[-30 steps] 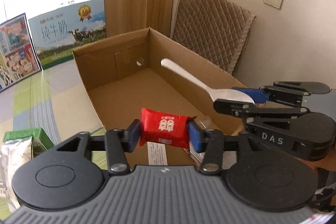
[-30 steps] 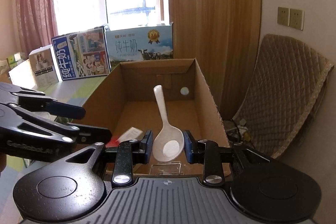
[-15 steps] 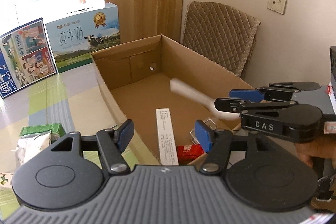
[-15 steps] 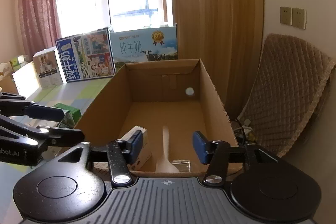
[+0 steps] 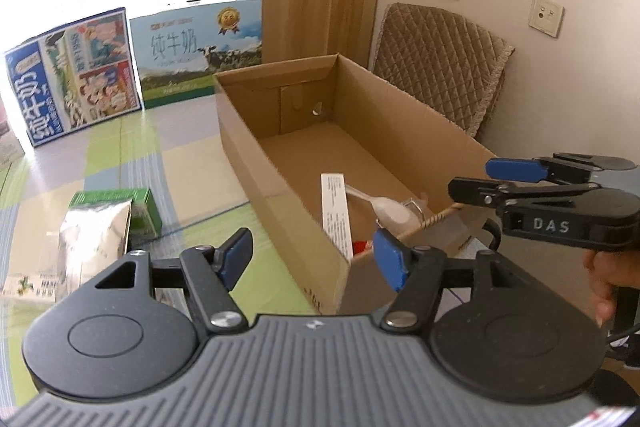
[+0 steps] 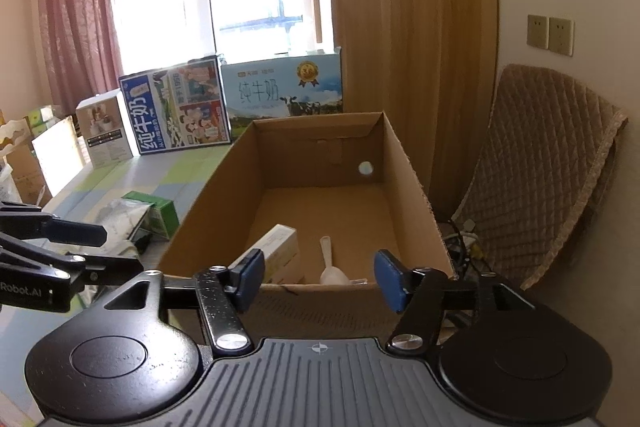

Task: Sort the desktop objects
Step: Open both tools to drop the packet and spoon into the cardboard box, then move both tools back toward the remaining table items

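Both my grippers, left (image 5: 312, 261) and right (image 6: 318, 281), have let go and now gape empty, pulled back from the box (image 6: 408, 163). The spoon (image 6: 331, 269) and red packet (image 5: 362, 247) now lie inside it near the front. Next target: foil bag (image 5: 94, 241) and green carton (image 5: 144, 205) on the table (image 5: 120, 147).

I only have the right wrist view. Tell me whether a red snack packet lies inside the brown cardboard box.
Observer: Yes. The red snack packet lies on the floor of the brown cardboard box, by its near wall and beside the white carton. That wall hides it from you.
Operator: Report the left gripper's state.
Observer: Seen head-on, the left gripper is open and empty, just outside the box's near corner.
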### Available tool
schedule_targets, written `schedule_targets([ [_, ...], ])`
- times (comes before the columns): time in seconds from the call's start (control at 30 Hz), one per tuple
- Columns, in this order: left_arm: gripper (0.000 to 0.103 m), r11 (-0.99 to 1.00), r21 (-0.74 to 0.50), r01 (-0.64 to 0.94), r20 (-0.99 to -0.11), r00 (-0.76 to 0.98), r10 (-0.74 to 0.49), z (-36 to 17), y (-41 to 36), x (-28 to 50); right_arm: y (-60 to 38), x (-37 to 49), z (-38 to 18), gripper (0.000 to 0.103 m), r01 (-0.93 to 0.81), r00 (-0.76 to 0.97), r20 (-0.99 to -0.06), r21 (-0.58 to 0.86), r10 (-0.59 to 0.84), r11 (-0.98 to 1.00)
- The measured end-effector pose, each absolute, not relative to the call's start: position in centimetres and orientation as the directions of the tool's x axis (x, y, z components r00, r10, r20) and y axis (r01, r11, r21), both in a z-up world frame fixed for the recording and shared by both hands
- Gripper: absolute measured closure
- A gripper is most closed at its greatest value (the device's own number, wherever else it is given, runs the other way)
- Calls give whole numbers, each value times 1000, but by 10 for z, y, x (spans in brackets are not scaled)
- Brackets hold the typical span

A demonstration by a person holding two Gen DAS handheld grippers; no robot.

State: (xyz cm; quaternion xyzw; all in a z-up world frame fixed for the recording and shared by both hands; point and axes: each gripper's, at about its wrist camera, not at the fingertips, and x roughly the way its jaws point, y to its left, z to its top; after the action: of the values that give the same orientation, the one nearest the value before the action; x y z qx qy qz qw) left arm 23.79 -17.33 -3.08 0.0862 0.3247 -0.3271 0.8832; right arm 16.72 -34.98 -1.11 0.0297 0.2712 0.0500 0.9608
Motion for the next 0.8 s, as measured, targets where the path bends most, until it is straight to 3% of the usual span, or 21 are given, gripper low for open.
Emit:
schedule_targets([
  [0.07,39,774,-58,630,-631,578,-518,-29,-169,233,-347,162,-7,27,-86,844,-523,89,120,992],
  [0.37,27,801,-63,596,-625,602,-497,-17,-142,209,-327,132,12,3,-107,860,-495,65,125,992],
  [0.8,2,891,-35,452,-637,677,-368,-15,-54,167,-291,99,33,2,-178,861,-471,72,190,981],
])
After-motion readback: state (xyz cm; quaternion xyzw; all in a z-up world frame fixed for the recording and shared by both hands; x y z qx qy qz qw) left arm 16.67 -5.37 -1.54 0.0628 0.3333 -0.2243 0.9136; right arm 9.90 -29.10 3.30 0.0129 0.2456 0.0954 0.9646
